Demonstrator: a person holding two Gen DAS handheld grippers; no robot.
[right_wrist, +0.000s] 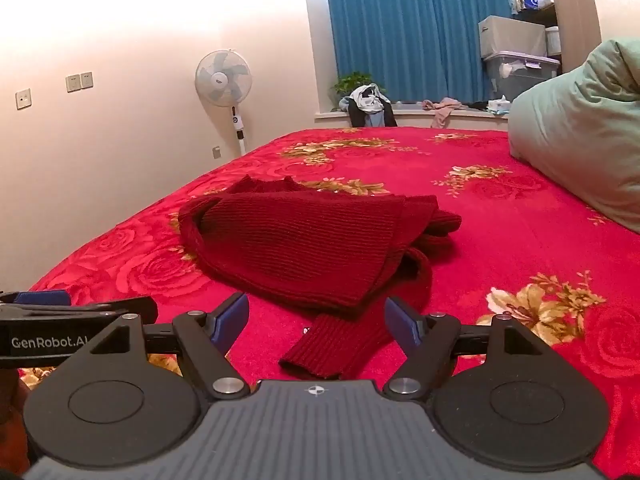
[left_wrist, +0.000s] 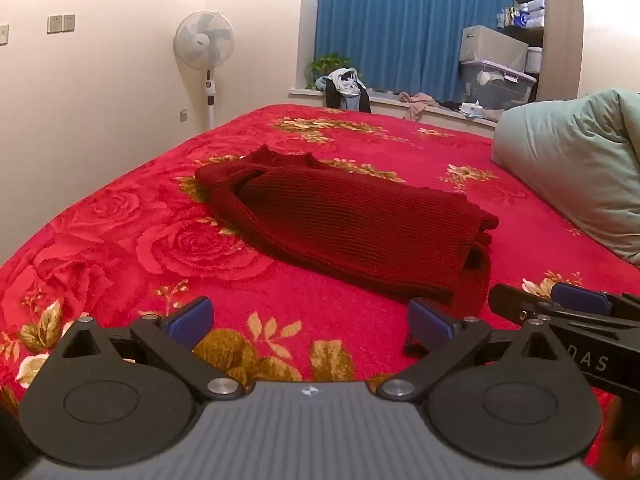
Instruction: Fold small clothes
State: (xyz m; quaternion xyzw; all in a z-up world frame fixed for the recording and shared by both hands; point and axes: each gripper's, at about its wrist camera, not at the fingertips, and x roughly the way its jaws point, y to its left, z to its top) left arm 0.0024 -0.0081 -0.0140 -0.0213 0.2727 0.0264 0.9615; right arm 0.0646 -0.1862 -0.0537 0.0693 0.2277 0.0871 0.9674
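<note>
Sweater (left_wrist: 340, 228), dark red and ribbed, lies partly folded in the middle of the bed, on the red blanket (left_wrist: 120, 240) with its roses and gold flowers. From our right wrist view one sleeve (right_wrist: 340, 344) trails off the folded body toward us, its cuff lying flat on the blanket.

Our right gripper (right_wrist: 316, 322) hangs just above that sleeve, fingers spread wide, the cuff showing between them but untouched by either blue pad (right_wrist: 234, 316). Our left gripper (left_wrist: 310, 326) sits just beside it to the left, over bare blanket near the sweater's near edge, fingers likewise spread wide and holding nothing.

Further out, a pale green pillow (left_wrist: 576, 160) rests at the right of the bed. Beyond the bed stand a white fan (left_wrist: 204, 44), a blue curtain (left_wrist: 400, 20), and a windowsill heaped with clothes (left_wrist: 346, 88).
</note>
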